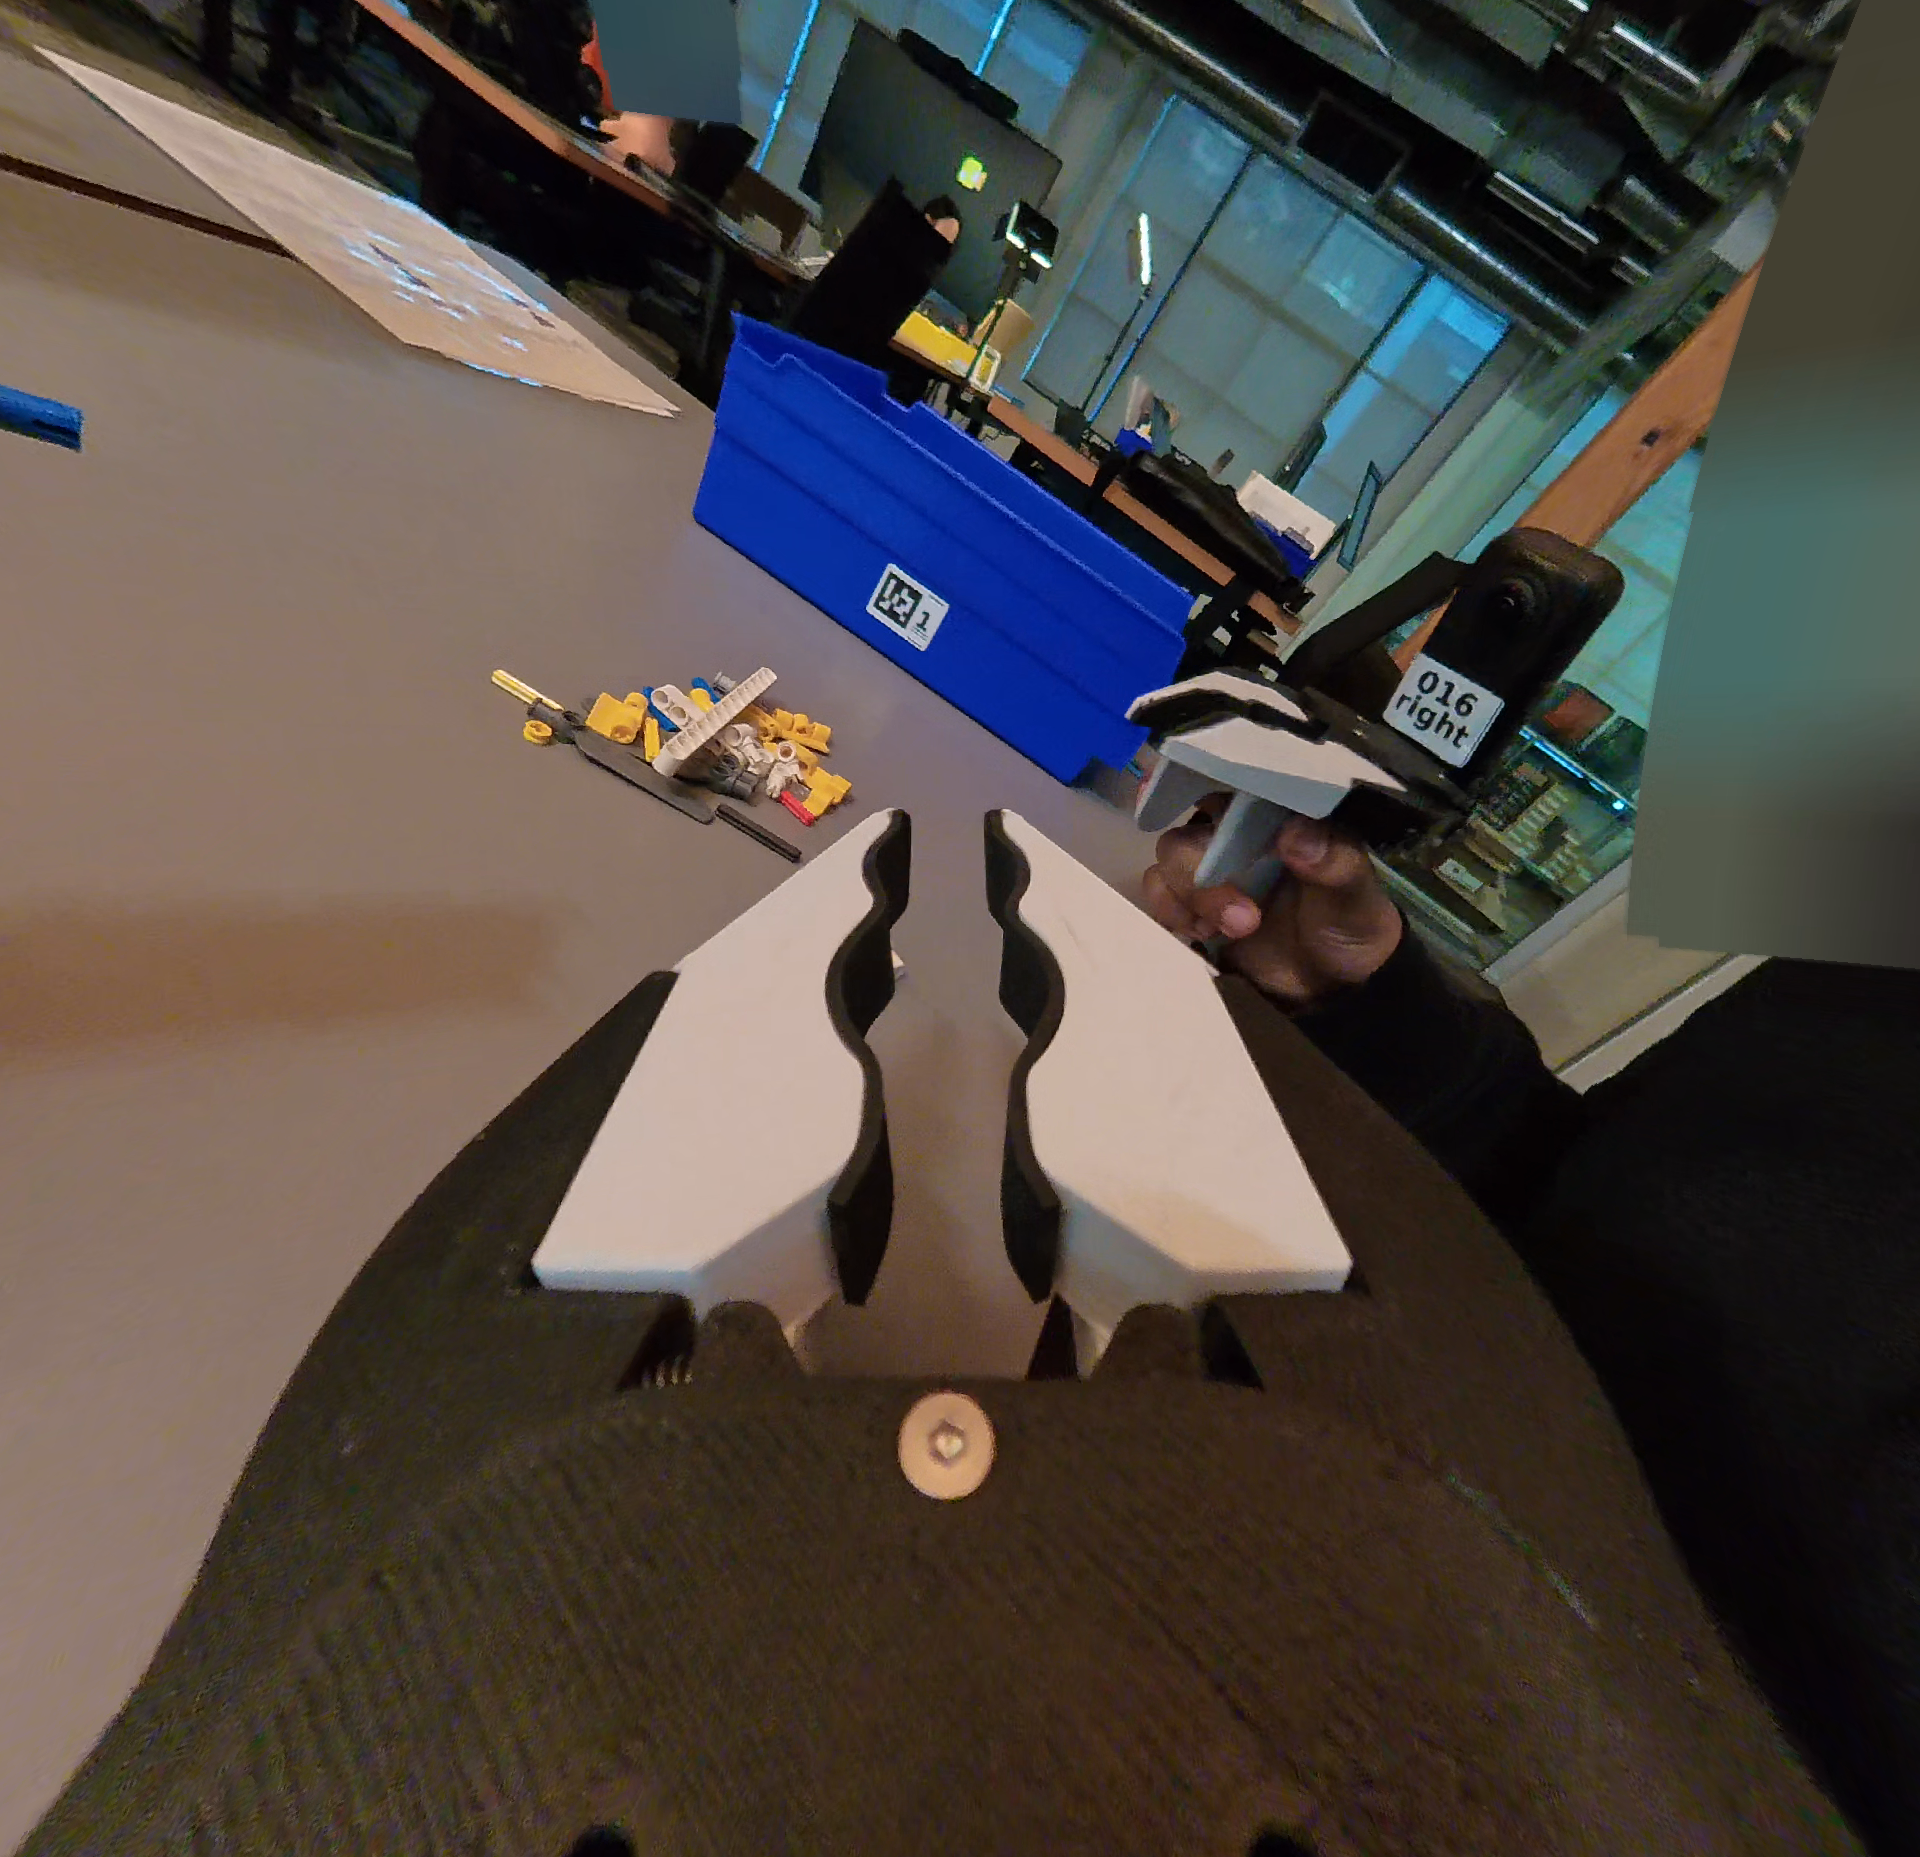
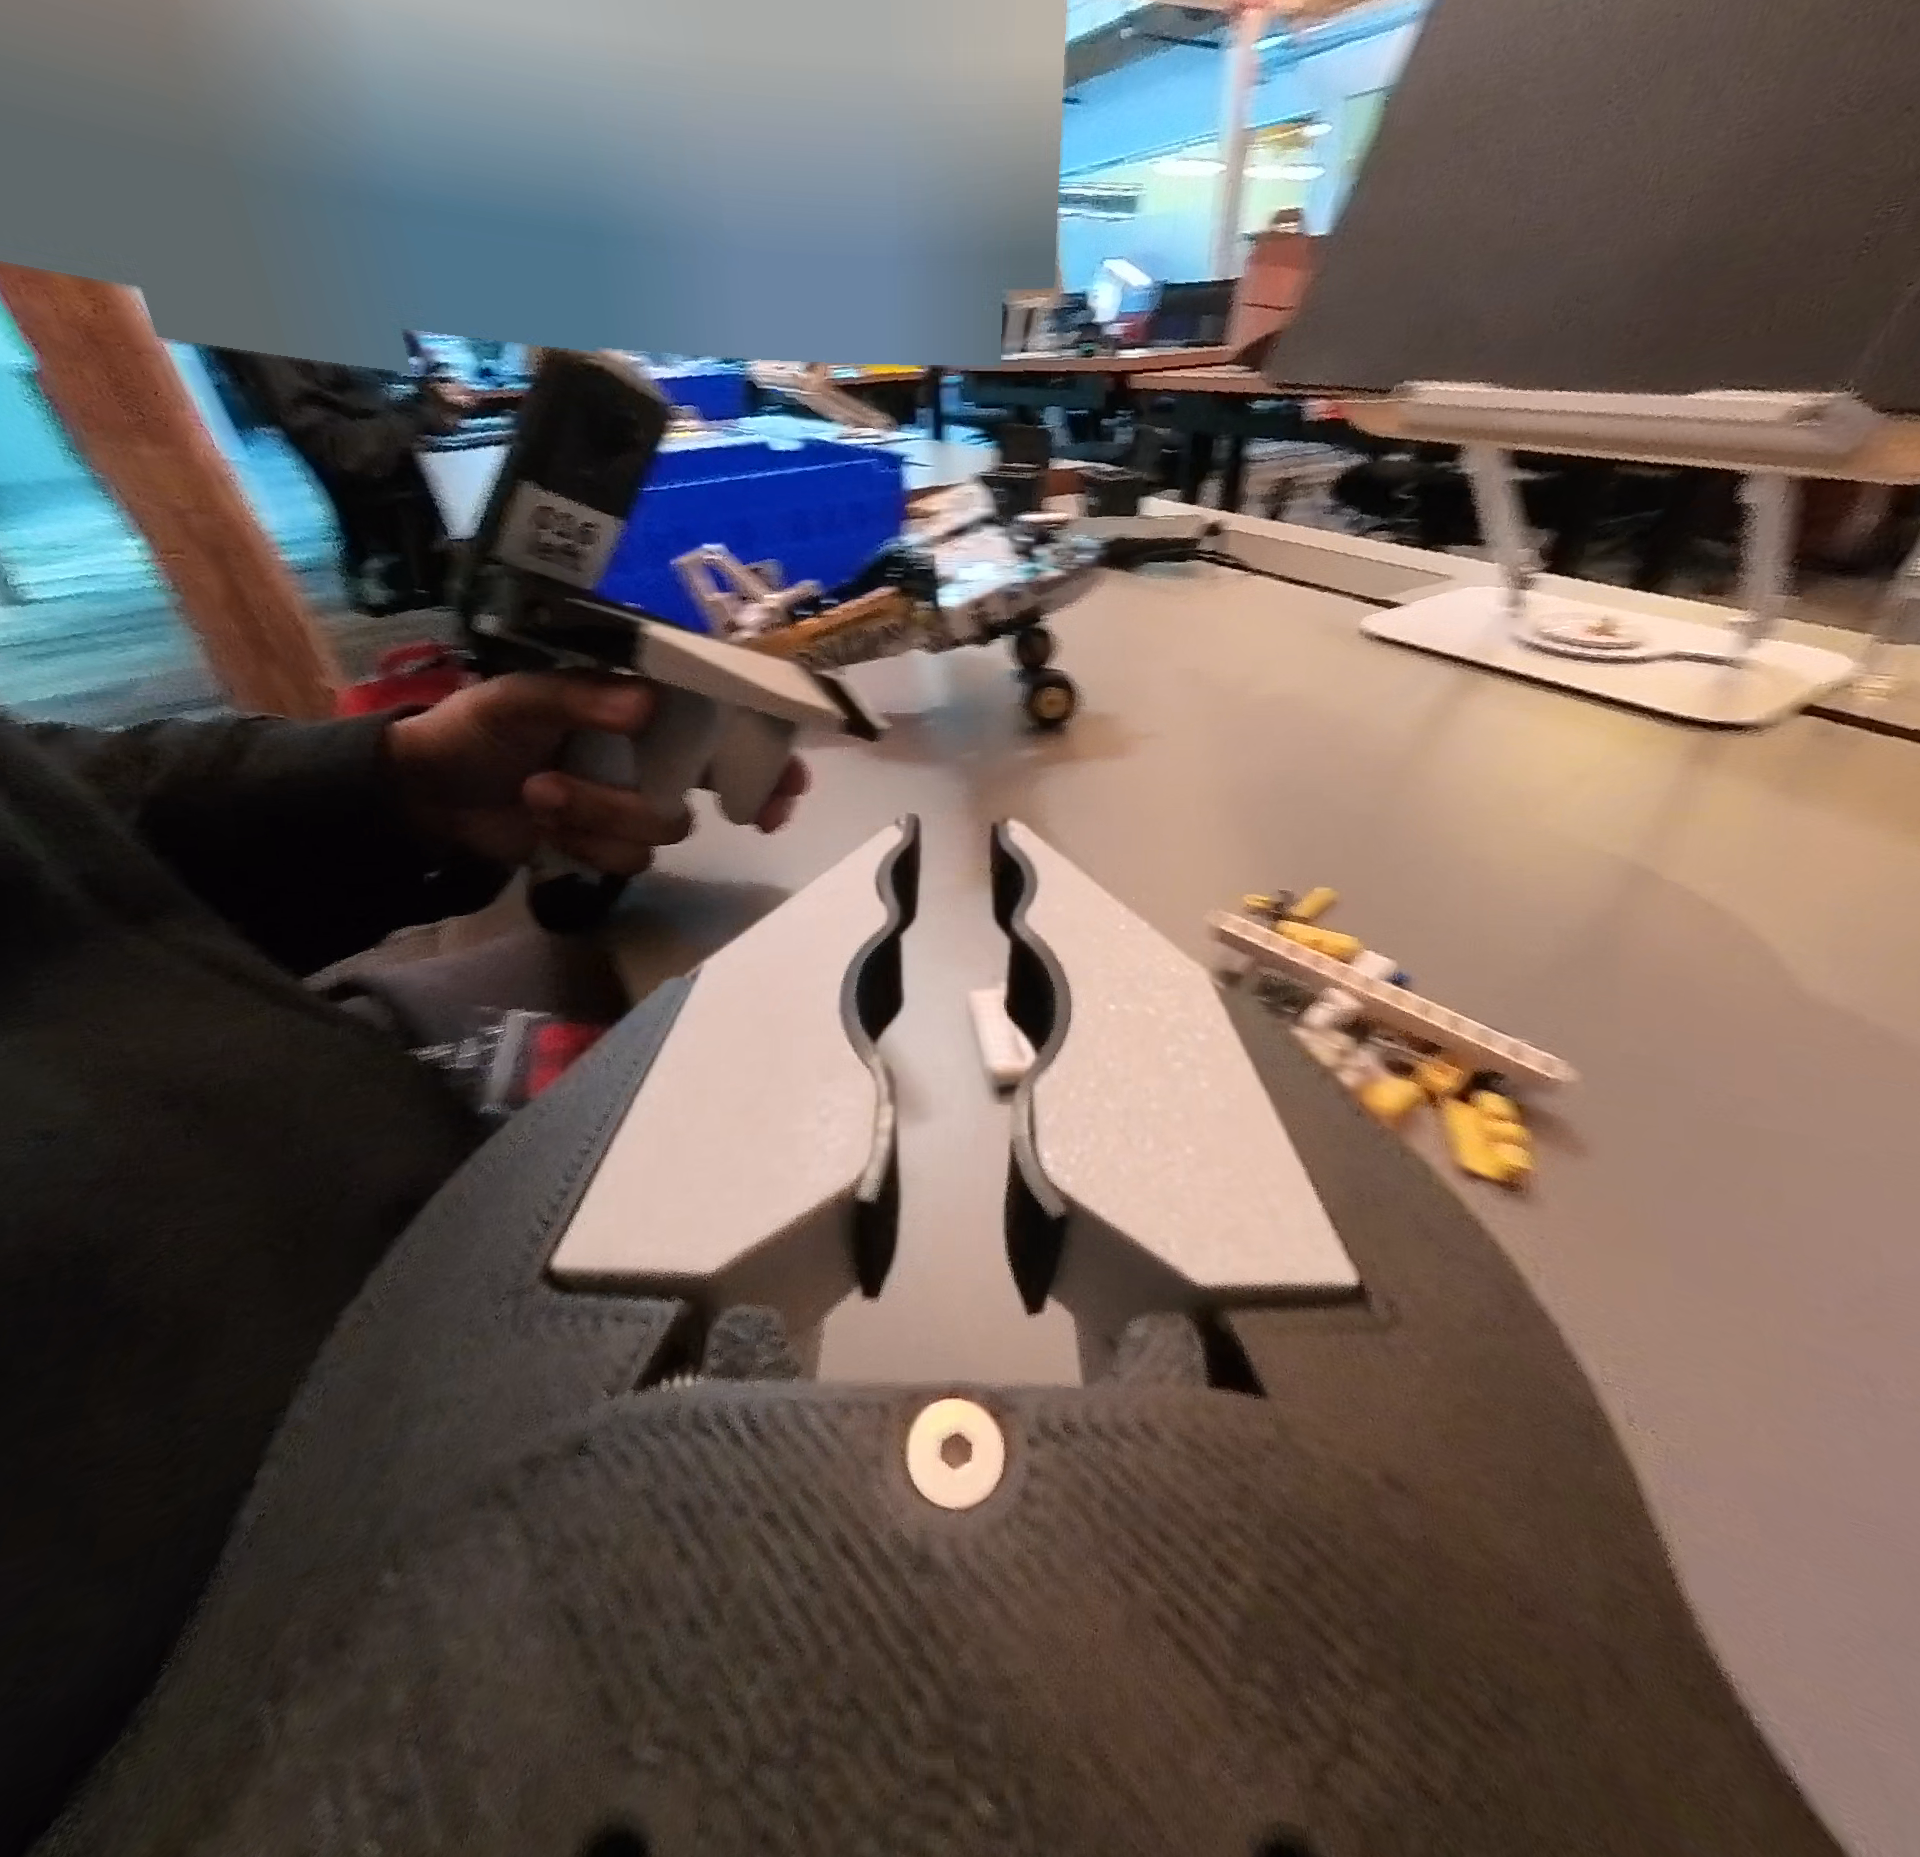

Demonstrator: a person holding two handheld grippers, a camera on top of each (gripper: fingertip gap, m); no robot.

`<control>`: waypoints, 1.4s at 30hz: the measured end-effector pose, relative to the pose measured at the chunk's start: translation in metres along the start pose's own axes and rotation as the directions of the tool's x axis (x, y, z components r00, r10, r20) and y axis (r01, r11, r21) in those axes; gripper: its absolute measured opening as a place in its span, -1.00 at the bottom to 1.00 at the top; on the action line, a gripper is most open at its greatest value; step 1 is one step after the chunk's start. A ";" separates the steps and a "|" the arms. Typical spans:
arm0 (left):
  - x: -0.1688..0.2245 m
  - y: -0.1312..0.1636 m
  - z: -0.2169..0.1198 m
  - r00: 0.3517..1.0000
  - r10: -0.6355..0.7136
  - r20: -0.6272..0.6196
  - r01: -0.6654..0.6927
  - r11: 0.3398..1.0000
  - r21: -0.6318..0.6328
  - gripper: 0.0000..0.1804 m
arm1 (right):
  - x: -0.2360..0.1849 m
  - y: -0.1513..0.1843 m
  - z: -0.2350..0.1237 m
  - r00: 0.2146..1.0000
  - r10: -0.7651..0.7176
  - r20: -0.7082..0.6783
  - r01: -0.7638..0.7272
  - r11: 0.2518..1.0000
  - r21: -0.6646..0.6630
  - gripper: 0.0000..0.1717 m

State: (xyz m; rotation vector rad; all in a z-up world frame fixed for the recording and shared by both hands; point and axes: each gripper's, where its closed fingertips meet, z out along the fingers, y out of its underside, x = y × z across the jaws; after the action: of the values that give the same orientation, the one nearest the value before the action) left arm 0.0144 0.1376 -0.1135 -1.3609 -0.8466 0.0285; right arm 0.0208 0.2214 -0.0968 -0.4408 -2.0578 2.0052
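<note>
The work surface was a smooth grey table (image 1: 260,664). The left gripper (image 1: 948,820) hovered above it, its fingers parted and holding nothing. A pile of loose building-toy parts (image 1: 686,732) — yellow, white, grey and black — lay ahead and left of the fingertips, a blue plastic bin (image 1: 914,550) ahead and right, and a large printed sheet (image 1: 343,238) farther left. The right gripper (image 2: 954,825) was likewise released and bare; a small white brick (image 2: 1000,1038) lay on the table beneath its fingers. A wheeled toy vehicle (image 2: 987,581) stood ahead, a white stand base (image 2: 1621,654) far right. Beyond lay an open workshop — glass partitions, desks, timber columns.
</note>
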 end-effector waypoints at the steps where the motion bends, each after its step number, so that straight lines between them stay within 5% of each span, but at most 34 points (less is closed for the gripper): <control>1: 0.002 0.001 -0.002 1.000 0.005 0.002 -0.005 1.000 -0.003 -0.86 | -0.014 0.000 0.001 0.997 0.011 0.070 -0.010 1.000 -0.012 -0.84; 6: 0.016 0.009 -0.013 0.999 0.037 -0.003 -0.037 0.999 -0.027 -0.80 | -0.103 0.050 -0.001 0.903 0.197 0.383 -0.066 0.942 -0.329 -0.78; 14: 0.035 0.028 -0.022 0.996 0.087 -0.024 -0.088 0.995 -0.039 -0.79 | -0.112 0.174 -0.005 0.980 0.180 0.088 -0.081 0.756 -0.649 -0.66; 23: 0.044 0.033 -0.037 0.995 0.088 -0.043 -0.089 0.996 -0.020 -0.81 | -0.112 0.207 0.009 0.976 0.214 0.034 -0.119 0.661 -0.741 -0.76; 29: 0.042 0.035 -0.038 0.995 0.087 -0.047 -0.088 0.996 -0.016 -0.81 | -0.119 0.181 0.011 0.980 0.170 0.105 -0.054 0.729 -0.682 -0.84; 34: 0.041 0.039 -0.034 0.990 0.137 -0.042 -0.138 0.990 -0.020 -0.81 | -0.128 0.109 0.024 0.964 0.153 0.215 -0.038 0.888 -0.459 -0.85; 39: 0.037 0.040 -0.029 0.982 0.189 -0.006 -0.189 0.981 -0.034 -0.80 | -0.091 0.047 0.040 0.991 0.020 0.135 0.014 0.969 -0.246 -0.85; 42: 0.024 0.045 -0.026 0.992 0.119 0.042 -0.115 0.990 -0.086 -0.77 | -0.066 0.041 0.052 0.992 -0.106 0.067 0.119 0.963 -0.243 -0.85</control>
State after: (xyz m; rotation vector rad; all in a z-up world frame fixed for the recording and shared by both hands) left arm 0.0659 0.1388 -0.1386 -1.4930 -0.8137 0.1182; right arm 0.0649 0.1486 -0.1368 -0.3085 -2.3212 1.7215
